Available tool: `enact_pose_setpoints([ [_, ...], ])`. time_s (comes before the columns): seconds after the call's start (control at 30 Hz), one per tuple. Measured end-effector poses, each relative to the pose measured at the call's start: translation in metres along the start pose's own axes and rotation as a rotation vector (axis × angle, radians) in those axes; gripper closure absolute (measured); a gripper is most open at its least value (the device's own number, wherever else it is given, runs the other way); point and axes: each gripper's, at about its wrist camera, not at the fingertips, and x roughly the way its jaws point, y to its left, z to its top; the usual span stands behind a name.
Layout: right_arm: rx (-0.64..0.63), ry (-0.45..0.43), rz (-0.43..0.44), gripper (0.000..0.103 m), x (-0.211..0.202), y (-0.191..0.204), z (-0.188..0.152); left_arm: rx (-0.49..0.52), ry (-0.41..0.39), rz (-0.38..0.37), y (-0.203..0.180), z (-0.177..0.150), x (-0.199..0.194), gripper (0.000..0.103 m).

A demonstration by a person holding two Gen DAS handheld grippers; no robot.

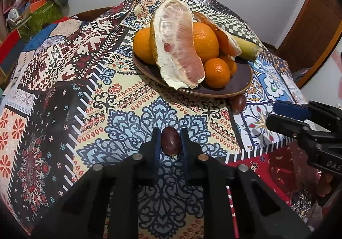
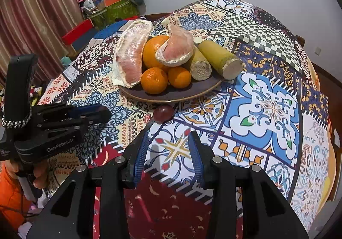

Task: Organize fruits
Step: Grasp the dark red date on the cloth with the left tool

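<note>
A small dark grape [image 1: 170,141] is pinched across its middle by the closed left gripper [image 1: 170,142], near on the counter [image 1: 128,102]; being soft, slick and easily crushed, only light pressure is judged suitable. The right gripper [image 2: 168,149] is held partly open and empty, with a second grape [image 2: 163,112] just beyond it. The plate [image 2: 171,94], crowded with oranges [image 2: 154,80] and pomelo wedges [image 2: 130,55], leaves little room.

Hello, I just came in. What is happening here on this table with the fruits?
A person holding a gripper in each hand is tidying fruit. The left gripper is shut on a dark red grape low over the patterned tablecloth. The right gripper is open and empty, pointing toward a second grape lying on the cloth beside the brown plate. That plate already holds pomelo pieces, oranges and two sugarcane pieces.
</note>
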Motion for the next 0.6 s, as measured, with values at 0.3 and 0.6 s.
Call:
enact_pose_setpoints([
  [0.3,-0.046,0.022,0.004,0.067,0.020,0.010,0.013,-0.005,-0.045,0.029,0.007,0.004,-0.017,0.087],
  [0.6,-0.049,0.061,0.001,0.067,0.040,0.010,0.022,0.013,-0.100,0.033,0.002,0.010,-0.038,0.087],
])
